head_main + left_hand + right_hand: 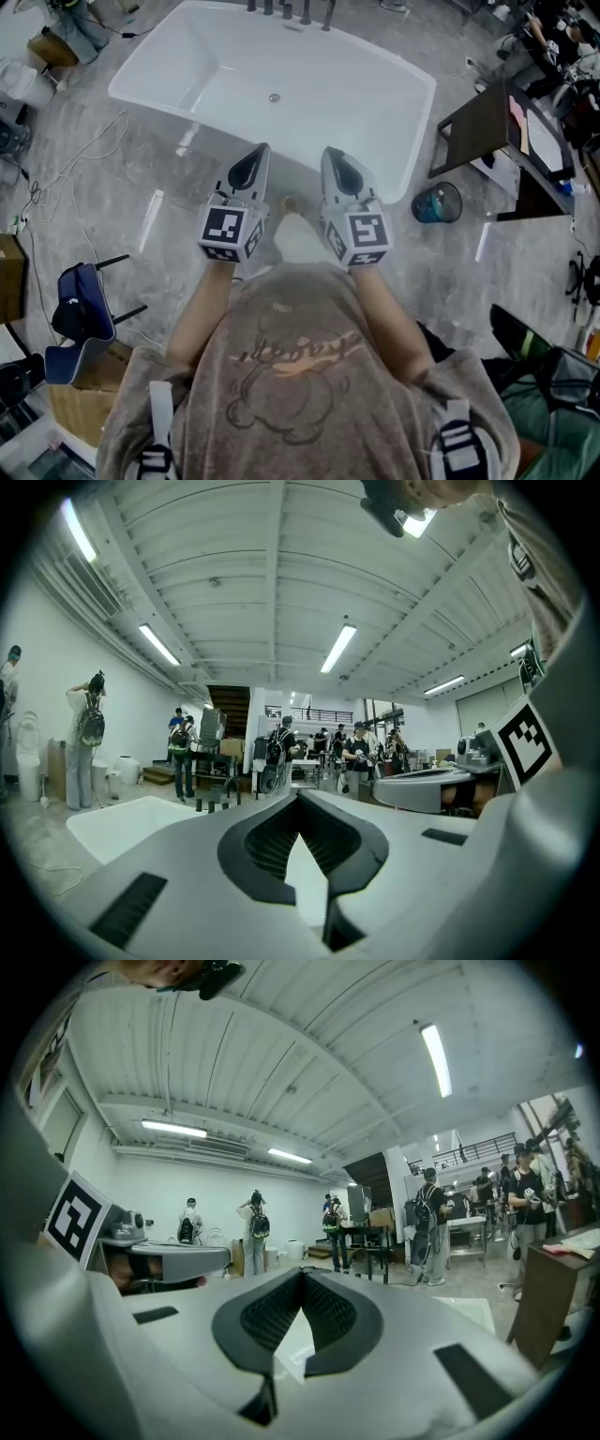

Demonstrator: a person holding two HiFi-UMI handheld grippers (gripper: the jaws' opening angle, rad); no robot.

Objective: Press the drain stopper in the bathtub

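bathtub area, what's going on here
A person stands at the near rim of a white rectangular bathtub, holding a grey two-jaw gripper in each hand. The left gripper and right gripper hover side by side over that rim, each with its fingers shut on nothing. The small round metal drain stopper sits on the tub floor ahead of them, not yet touched.

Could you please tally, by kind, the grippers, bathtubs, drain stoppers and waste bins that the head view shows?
grippers: 2 (left gripper, right gripper)
bathtub: 1
drain stopper: 1
waste bin: 1
total: 5
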